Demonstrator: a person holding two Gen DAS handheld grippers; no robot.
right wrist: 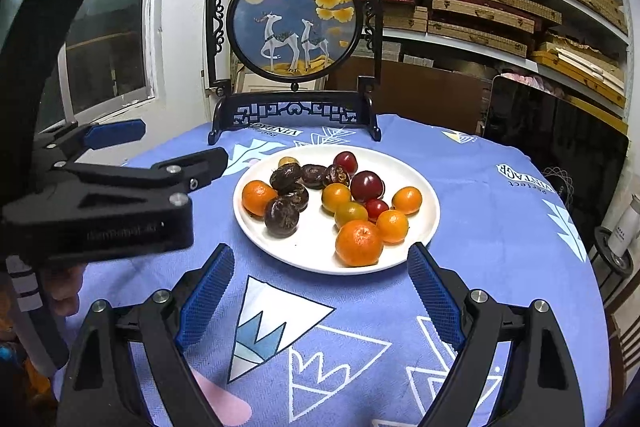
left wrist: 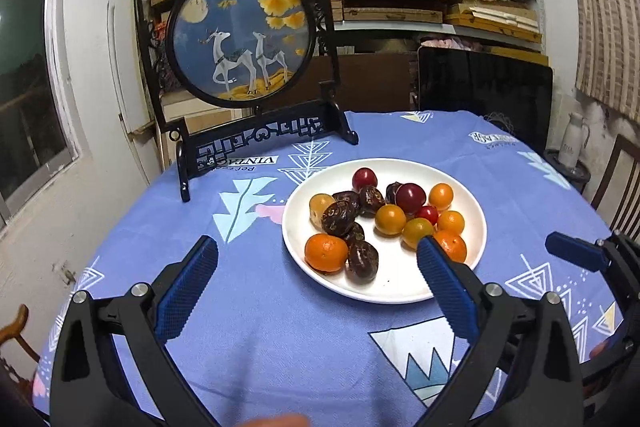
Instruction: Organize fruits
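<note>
Mid-counter (right wrist: 500,227), a white plate (right wrist: 424,227) holds mixed fruits (right wrist: 359,242); the right gripper (right wrist: 320,259) gapes empty near its front rim.

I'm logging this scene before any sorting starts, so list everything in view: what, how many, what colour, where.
plate: one, white, mid-table, holds all the fruit
mandarins: two, orange, at the plate's near edge, left and right
small round fruits: about six, yellow-orange, right half of the plate
red fruits: three, dark red to bright red, back right of the plate
wrinkled fruits: about six, dark brown, left half of the plate
tablecloth: one, blue with white triangles, covers the table
deer screen: one, black frame, round blue picture, behind the plate
shelves of boxes: many boxes, tan and red, back wall
left gripper: black with blue pads, open, empty
right gripper: same colours, open, empty
</note>
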